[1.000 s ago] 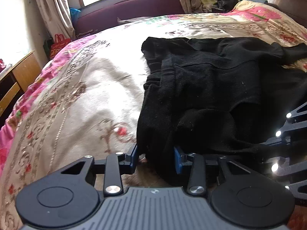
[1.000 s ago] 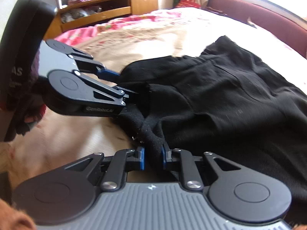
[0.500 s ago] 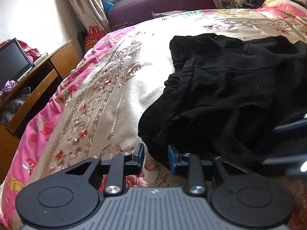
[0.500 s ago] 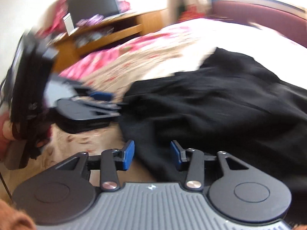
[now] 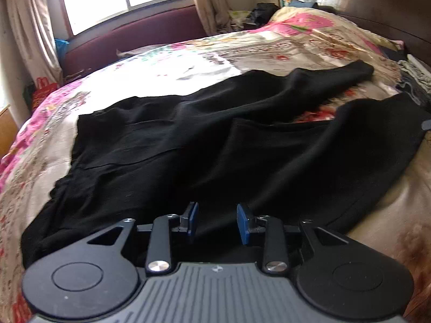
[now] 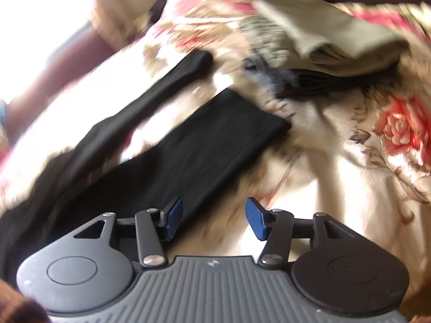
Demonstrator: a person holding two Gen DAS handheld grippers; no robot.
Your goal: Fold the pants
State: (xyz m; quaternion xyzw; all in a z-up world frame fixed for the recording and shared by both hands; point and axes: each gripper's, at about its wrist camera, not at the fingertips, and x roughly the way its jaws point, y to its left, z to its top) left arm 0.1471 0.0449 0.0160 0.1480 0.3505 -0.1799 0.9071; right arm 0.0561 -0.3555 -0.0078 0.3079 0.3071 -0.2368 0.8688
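Black pants (image 5: 215, 140) lie spread on the floral bedspread (image 5: 161, 72), waist at the left and both legs running to the right. My left gripper (image 5: 218, 222) hovers over the near side of the seat; its blue pads (image 5: 194, 219) stand apart, pinching no fabric. The right wrist view is blurred. It shows the two pant legs (image 6: 215, 145) ending in hems on the bedspread (image 6: 350, 175). My right gripper (image 6: 214, 218) hangs beside the near leg's edge, its jaws opening wide with nothing between them.
A stack of folded clothes (image 6: 336, 35) lies just past the leg hems, also at the right edge (image 5: 414, 72). A maroon padded bench (image 5: 134, 37) and a bright window stand behind the bed. Dark wooden headboard (image 5: 377, 5) at the far right.
Both grippers let go of the bunched waist fabric. The right one opened and swung fast to the leg ends; the left one shifted right over the pants, which now lie flatter.
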